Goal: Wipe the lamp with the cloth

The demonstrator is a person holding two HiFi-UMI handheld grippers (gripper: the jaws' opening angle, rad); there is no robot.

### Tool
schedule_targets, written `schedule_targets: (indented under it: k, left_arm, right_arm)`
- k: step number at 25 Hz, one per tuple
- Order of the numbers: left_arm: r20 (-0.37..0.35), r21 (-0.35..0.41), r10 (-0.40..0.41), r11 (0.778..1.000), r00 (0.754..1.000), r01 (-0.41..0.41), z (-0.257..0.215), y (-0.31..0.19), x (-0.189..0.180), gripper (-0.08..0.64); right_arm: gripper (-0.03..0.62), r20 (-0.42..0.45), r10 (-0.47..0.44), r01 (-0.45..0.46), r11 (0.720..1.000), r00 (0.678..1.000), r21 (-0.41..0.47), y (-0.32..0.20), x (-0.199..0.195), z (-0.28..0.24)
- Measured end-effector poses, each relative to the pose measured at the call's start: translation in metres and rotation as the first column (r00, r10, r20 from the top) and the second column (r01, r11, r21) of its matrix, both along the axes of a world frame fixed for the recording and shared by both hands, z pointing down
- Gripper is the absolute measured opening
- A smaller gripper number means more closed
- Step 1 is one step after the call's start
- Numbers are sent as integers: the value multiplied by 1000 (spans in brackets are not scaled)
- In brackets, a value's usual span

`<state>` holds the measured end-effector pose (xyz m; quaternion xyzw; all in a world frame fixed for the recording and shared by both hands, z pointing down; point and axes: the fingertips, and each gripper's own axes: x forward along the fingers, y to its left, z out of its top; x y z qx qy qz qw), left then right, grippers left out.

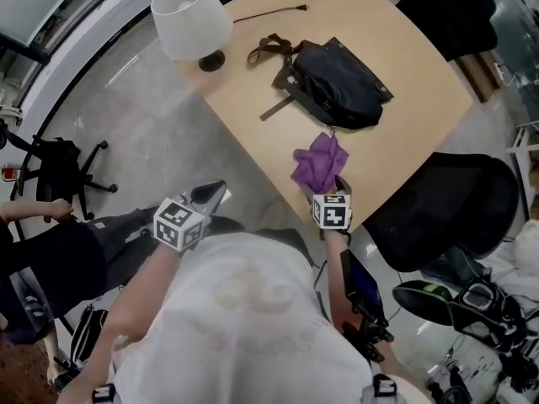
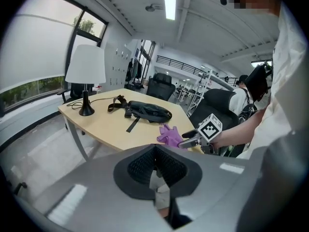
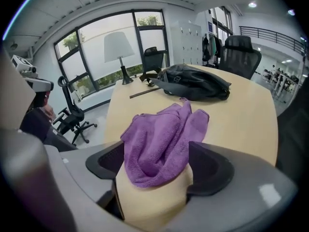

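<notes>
The white-shaded lamp [image 1: 189, 19] [image 2: 85, 66] [image 3: 119, 47] stands on its dark base at the far left corner of the wooden table [image 1: 404, 49]. A crumpled purple cloth [image 1: 320, 162] [image 2: 169, 135] [image 3: 159, 139] lies at the table's near edge. My right gripper [image 1: 335, 185] [image 3: 157, 166] is at that edge, jaws wide open around the cloth, which sits loosely between the pads. My left gripper [image 1: 209, 194] [image 2: 154, 170] hangs off the table over the floor, jaws shut and empty, pointing towards the table.
A black bag [image 1: 337, 82] with brown straps lies mid-table between cloth and lamp. The lamp's cord [image 1: 269, 13] runs along the far edge. A black office chair [image 1: 446, 200] stands right of me, another [image 1: 63, 167] on the left floor beside a seated person.
</notes>
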<state>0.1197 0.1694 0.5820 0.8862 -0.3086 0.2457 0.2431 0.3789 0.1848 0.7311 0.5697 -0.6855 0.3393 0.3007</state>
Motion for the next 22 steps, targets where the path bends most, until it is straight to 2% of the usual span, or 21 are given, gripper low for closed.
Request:
schedule_targets:
  k: [2,4,7,8,10,11,15,19,22]
  left_arm:
    - [12,-1,13,1000,1000,-13,-1,-4,4,2]
    - [19,6,31,1000,999,-31,-3,-10,7,2]
    - [19,9,26,1000,999,-26,-5,-18,3,2]
    - [17,5,18,1000,1000,-18,-3,-20,-1,2]
    - [11,-6,4,1000,1000,-4,2,-25,-8,2]
    - [6,-11,0,1000,1000,0,5,-28,-11,2]
    - [-26,-15,15,1000,1000,-15,12,-39,-19,2]
    - [-69,-5,31,999,997,-32,10,-60,-32,2]
    - [-100,15,18,1000,995,-17,4,-84,-49,2]
  right_arm:
    - [429,-16,2,-3,1000,1000,-21,-5,1,7]
    - [386,-37,-3,2,999,999,-42,-10,1,12]
    - [277,-82,-5,-2,997,997,-80,-11,2,18]
    - [263,-89,-1,-7,996,996,-90,-10,3,19]
    - [154,-91,0,-9,994,996,-105,-9,3,20]
    - [139,-92,-3,-8,993,996,-114,-10,3,20]
    - [121,-95,9,-21,992,995,-127,-10,-3,17]
    - [120,-66,37,-43,996,997,-83,-18,-25,-4]
    - [120,-54,13,-14,999,998,-30,-40,-47,-27]
